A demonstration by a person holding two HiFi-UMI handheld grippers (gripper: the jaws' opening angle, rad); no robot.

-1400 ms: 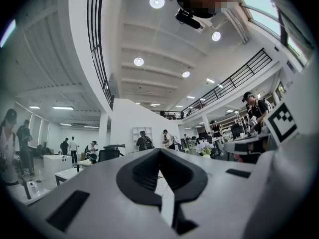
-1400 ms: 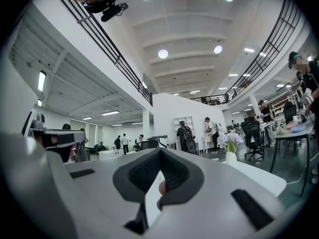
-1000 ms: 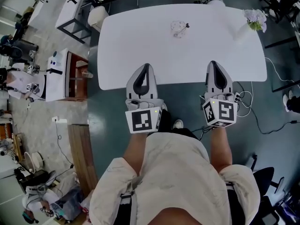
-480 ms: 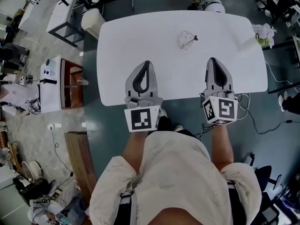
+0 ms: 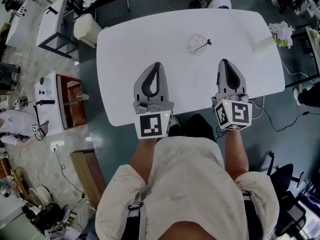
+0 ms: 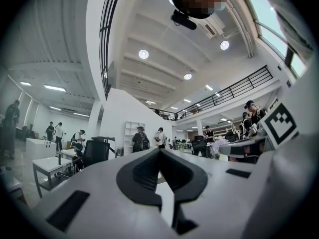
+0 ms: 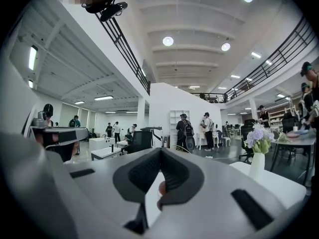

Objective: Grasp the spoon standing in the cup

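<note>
A small clear cup (image 5: pixel 197 45) stands on the white table (image 5: pixel 125 49), towards its far side, with a dark-handled spoon (image 5: pixel 205 42) leaning out of it to the right. My left gripper (image 5: pixel 156 65) hovers over the near part of the table, its jaws shut and empty, well short of the cup and to its left. My right gripper (image 5: pixel 225 62) is level with it, right of the cup and nearer me, also shut with nothing held. In the left gripper view (image 6: pixel 159 151) and the right gripper view (image 7: pixel 160 151) the jaw tips meet; neither shows the cup clearly.
A white vase of pale flowers (image 5: pixel 281 32) (image 7: pixel 258 151) stands at the table's far right corner. A white stool (image 5: pixel 85 28) sits off the left corner, and a cabinet (image 5: pixel 55 101) stands on the floor at left. Cables (image 5: pixel 280 126) trail at right.
Both shut grippers have come forward from the table's near edge to over its surface, closer to the cup. The cup and spoon have not moved.
</note>
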